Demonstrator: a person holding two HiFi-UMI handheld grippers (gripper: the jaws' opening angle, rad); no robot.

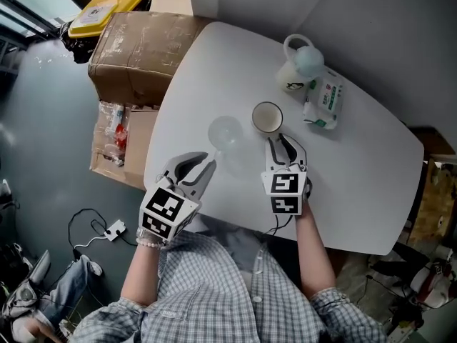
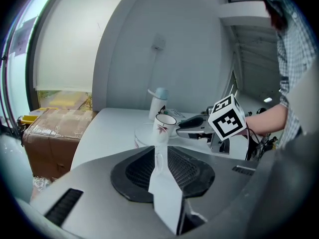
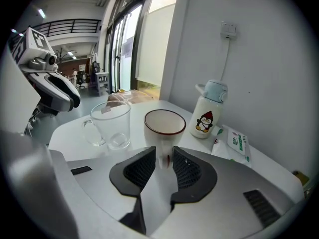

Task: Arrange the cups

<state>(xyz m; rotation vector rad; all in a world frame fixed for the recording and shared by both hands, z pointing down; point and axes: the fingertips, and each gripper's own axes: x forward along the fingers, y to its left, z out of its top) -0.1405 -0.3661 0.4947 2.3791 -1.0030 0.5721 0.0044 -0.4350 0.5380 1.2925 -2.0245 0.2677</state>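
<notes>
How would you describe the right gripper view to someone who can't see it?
The right gripper clamps the handle of a white mug on a white table. An empty glass mug stands to its left; a penguin-printed flask and a wipes pack to its right.

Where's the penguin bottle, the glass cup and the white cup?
penguin bottle (image 3: 208, 114): right gripper view, on its white body.
glass cup (image 3: 110, 119): right gripper view, on its clear wall.
white cup (image 3: 164, 122): right gripper view, inside its mouth.
</notes>
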